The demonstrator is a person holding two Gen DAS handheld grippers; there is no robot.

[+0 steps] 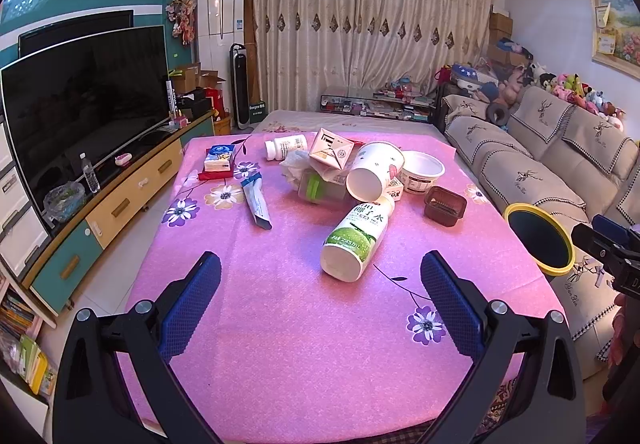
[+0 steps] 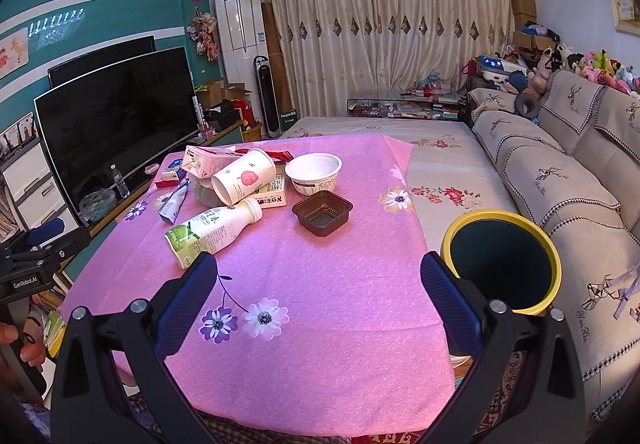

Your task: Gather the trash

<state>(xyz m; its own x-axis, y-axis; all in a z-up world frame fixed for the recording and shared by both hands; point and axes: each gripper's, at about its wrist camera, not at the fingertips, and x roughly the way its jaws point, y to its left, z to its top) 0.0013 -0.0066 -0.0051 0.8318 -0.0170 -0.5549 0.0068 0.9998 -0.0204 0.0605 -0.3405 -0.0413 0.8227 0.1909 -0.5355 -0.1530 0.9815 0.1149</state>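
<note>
Trash is piled at the far middle of the pink flowered table (image 1: 280, 316): a white and green drink bottle (image 1: 356, 240) on its side, a tipped paper cup (image 1: 374, 172), a white tub (image 1: 422, 172), a brown plastic tray (image 1: 445, 206), a carton (image 1: 331, 152), a pill bottle (image 1: 285, 146) and a blue tube (image 1: 257, 201). My left gripper (image 1: 320, 280) hovers open over the near table, short of the bottle. The right gripper (image 2: 319, 280) is open too, with nothing between its fingers. A yellow-rimmed dark bin (image 2: 502, 262) stands just right of it.
A sofa (image 2: 568, 184) with toys runs along the right. A television (image 1: 84, 96) on a low cabinet stands left. The same bin (image 1: 538, 238) shows at the table's right edge in the left wrist view, with the other gripper's body (image 1: 612, 248) beside it.
</note>
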